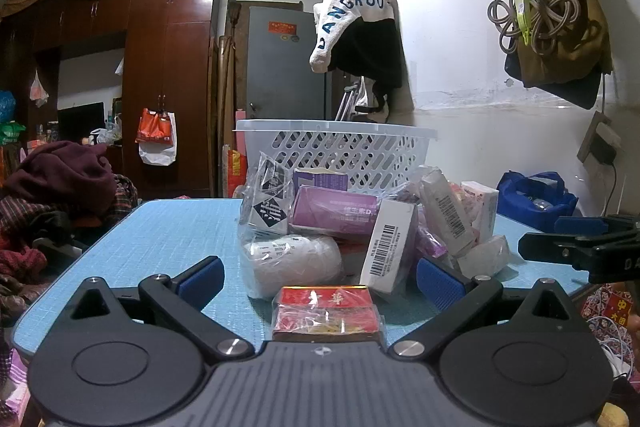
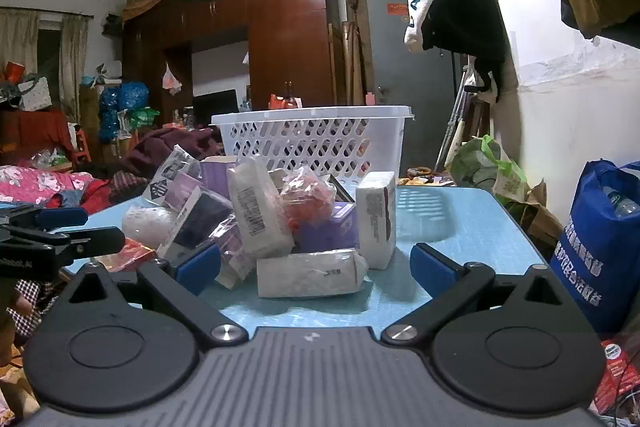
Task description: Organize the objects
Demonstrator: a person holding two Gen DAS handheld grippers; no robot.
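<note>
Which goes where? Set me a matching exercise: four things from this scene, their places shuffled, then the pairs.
Things:
1. red packet
2. white basket
3. blue bag
4. white-and-black garment

Places:
A. hanging up by the wall
B. on the blue table, in front of the pile of packets
C. on the table, behind the pile
D. off the table, beside its right edge

Pairs: 1-B, 2-C, 3-D, 4-A

left tongs [image 1: 320,277] and right tongs [image 2: 315,267] — black arms, blue pads, silver screws, ribbed grey base.
</note>
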